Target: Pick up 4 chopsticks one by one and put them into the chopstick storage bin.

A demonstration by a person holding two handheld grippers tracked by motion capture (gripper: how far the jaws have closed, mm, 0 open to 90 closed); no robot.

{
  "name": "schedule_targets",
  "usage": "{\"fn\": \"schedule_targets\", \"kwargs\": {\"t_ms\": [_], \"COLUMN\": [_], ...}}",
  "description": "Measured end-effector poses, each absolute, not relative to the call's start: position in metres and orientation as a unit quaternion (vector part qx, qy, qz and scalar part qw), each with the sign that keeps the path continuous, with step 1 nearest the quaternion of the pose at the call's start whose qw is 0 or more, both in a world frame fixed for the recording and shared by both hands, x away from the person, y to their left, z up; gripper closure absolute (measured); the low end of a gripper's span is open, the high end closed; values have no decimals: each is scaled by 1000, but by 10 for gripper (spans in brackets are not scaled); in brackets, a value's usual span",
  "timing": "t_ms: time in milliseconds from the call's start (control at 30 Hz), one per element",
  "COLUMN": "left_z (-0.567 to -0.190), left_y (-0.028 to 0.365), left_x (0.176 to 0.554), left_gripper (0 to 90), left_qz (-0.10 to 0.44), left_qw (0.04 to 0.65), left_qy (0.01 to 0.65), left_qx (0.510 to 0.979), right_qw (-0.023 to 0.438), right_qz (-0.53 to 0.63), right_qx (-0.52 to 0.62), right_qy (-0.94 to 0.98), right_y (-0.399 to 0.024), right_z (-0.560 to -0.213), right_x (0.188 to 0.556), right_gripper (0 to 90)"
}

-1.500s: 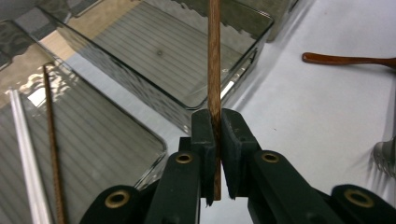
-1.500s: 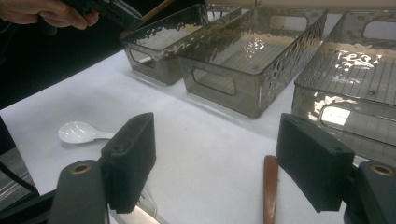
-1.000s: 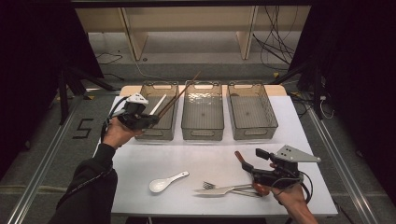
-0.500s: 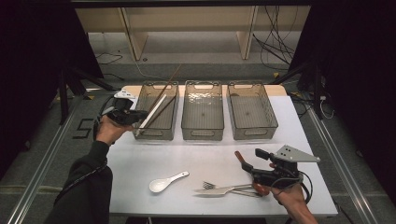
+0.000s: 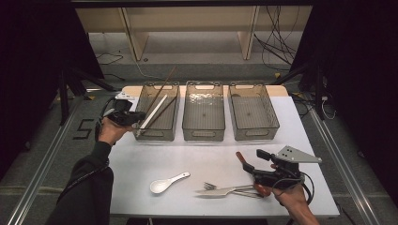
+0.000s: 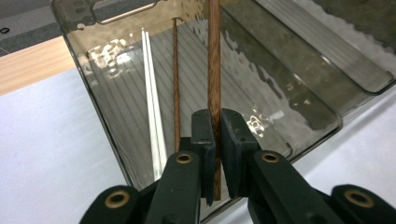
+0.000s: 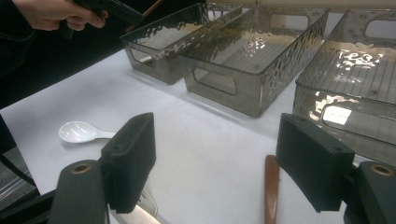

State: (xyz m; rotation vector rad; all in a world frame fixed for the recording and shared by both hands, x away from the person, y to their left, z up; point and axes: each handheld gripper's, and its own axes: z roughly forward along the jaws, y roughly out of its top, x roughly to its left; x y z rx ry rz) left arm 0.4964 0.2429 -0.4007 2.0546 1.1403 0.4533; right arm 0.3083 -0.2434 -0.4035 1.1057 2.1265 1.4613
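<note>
My left gripper [image 5: 136, 119] [image 6: 218, 133] is shut on a brown wooden chopstick [image 5: 162, 89] [image 6: 215, 70], held at the near left corner of the left bin [image 5: 141, 133] [image 6: 88, 88]. The stick slants up and away over the bin. Inside that bin lie a white pair of chopsticks [image 5: 152, 112] [image 6: 152, 102] and another brown chopstick [image 5: 164, 110] [image 6: 176, 79]. My right gripper [image 5: 253, 160] [image 7: 217, 140] rests open at the table's near right. A brown wooden handle [image 5: 240, 158] [image 7: 271, 186] lies on the table between its jaws, untouched.
The middle bin [image 5: 203, 133] [image 7: 219, 81] and the right bin [image 5: 253, 133] [image 7: 327, 116] are transparent grey. A white spoon [image 5: 164, 184] [image 7: 79, 131] lies near the front edge, with a fork and knife [image 5: 220, 190] beside my right hand.
My left hand has shifted left and slightly down with the brown chopstick, whose far tip swung left over the bin. The right gripper has stayed put.
</note>
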Motion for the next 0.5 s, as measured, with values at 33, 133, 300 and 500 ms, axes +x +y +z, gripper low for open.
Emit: {"fn": "schedule_targets", "kwargs": {"t_ms": [33,133,300,500], "left_z": [-402,-403,-409,-414], "left_y": [244,245,246,248], "left_x": [497,498,500,502], "left_gripper": [837,837,836,837], "left_qz": [176,177,179,176], "left_qw": [364,364,360,353], "left_qy": [446,450,457,464], "left_qx": [798,796,793,793], "right_qw": [166,167,166,166], "right_qz": [513,515,514,514], "right_qx": [388,388,388,388], "right_qy": [747,746,747,747], "right_y": [-243,-243,-244,-243], "right_z": [-403,-403,-403,-403], "right_x": [308,308,308,308], "right_gripper": [293,294,293,294]}}
